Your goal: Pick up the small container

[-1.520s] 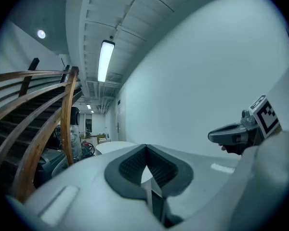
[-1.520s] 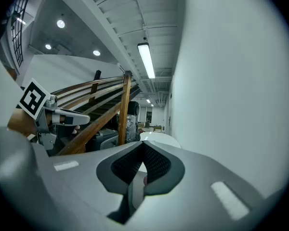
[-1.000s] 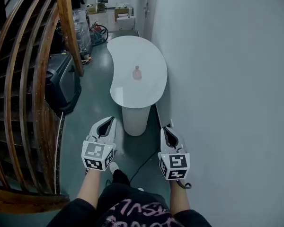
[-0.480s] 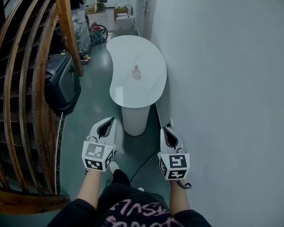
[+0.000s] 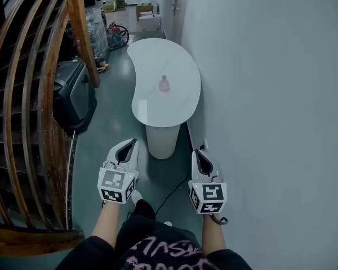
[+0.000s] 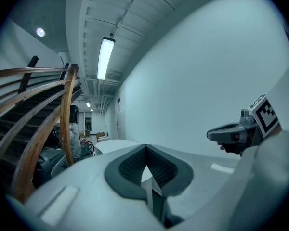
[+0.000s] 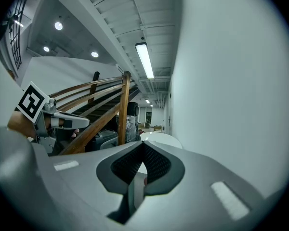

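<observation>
A curved wooden stair railing (image 5: 42,89) sweeps down the left side of a narrow hallway, with a dark bin (image 5: 73,97) standing on the grey-green floor (image 5: 104,145) just beside it. To the right of the bin, the left gripper (image 5: 129,143) is held out low in front of the person, its fingers (image 6: 130,165) clenched tip to tip with nothing between them, as the left gripper view shows. Ahead of both grippers and well apart from them stands a white, kidney-shaped table (image 5: 158,106) on a round white pedestal (image 5: 160,142), its far edge running close along the wall. The small container (image 5: 164,84), pinkish and narrow at the top, stands upright and alone near the middle of the tabletop, untouched by either gripper. A dark cable (image 5: 172,191) trails across the floor between the two grippers. The right gripper (image 5: 198,152) is held level with the left one, a little apart from it, and the right gripper view shows its fingers (image 7: 156,165) likewise pressed together and holding nothing. Each gripper carries its marker cube nearest the person's forearm. A plain pale wall (image 5: 270,94) fills the right side of the head view.
</observation>
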Motion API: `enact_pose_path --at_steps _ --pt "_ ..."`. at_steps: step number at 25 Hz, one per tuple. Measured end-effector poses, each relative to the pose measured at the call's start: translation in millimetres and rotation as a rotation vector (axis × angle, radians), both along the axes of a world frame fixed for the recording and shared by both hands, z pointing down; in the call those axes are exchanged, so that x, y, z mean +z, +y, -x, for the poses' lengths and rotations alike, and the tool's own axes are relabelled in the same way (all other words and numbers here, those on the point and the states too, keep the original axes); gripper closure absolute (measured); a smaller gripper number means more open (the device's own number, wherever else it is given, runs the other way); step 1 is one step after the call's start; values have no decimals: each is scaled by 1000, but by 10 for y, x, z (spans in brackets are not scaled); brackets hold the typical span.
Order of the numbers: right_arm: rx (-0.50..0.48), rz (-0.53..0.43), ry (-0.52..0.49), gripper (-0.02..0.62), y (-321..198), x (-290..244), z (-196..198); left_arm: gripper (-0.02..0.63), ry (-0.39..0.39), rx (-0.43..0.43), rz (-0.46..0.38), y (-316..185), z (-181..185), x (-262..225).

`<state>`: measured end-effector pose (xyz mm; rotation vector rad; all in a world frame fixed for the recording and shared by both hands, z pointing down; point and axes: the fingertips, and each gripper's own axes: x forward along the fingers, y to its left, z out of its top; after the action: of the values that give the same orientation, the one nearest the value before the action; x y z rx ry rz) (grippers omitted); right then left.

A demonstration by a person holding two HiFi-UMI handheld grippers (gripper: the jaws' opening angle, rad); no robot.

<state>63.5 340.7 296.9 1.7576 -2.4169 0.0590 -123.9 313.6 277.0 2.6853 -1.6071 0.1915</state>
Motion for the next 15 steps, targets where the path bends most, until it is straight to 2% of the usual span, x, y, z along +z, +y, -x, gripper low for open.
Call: enact_pose_path --at_steps 15 --pt "11 21 7 584 -567 118 60 606 -5 20 4 -586 42 146"
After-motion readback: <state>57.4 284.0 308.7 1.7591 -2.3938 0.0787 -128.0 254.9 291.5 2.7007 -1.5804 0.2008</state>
